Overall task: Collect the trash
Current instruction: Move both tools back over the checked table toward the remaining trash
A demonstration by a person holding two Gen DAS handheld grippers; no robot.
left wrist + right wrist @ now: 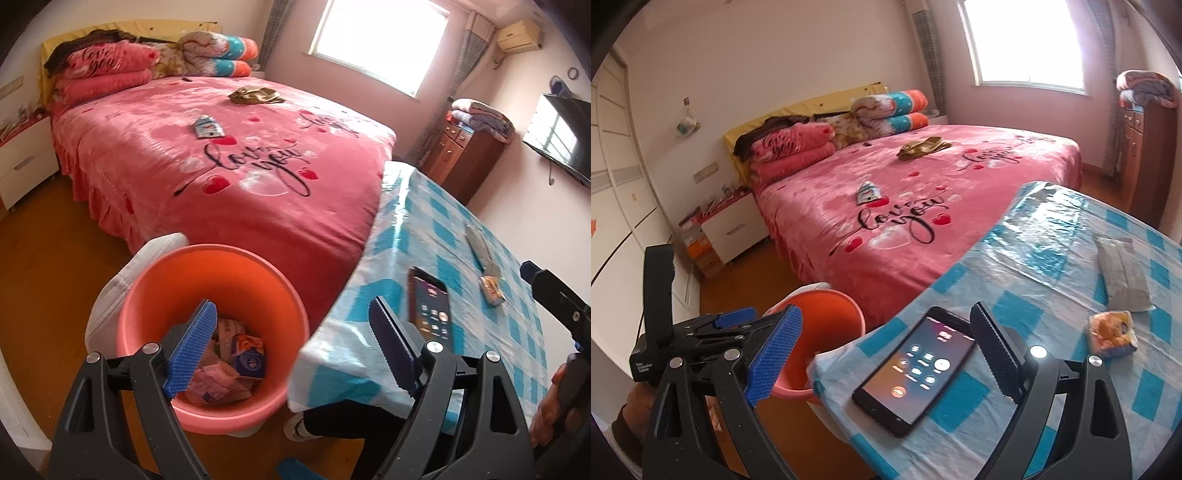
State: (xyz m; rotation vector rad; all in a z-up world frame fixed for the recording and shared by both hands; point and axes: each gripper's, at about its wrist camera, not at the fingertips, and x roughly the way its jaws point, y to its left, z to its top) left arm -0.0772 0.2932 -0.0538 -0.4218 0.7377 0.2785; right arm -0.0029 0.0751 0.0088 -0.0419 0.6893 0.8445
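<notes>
An orange bin point(207, 295) stands on the floor between the bed and the table, with several wrappers point(232, 354) inside; it also shows in the right wrist view point(827, 317). My left gripper point(291, 339) is open and empty above the bin's right rim. My right gripper point(886, 350) is open and empty over the table's near corner, its jaws either side of a phone point(916, 365). An orange snack packet point(1112, 334) and a grey wrapper point(1123, 277) lie on the table. A blue-white wrapper point(207, 126) and an olive crumpled wrapper point(256, 95) lie on the bed.
The checked blue tablecloth point(424, 229) covers the table at the right. The pink bed point(258, 177) fills the middle, with pillows point(99, 70) and rolled quilts at its head. A white bag point(122, 280) hangs behind the bin. A wooden dresser point(465, 162) stands by the window.
</notes>
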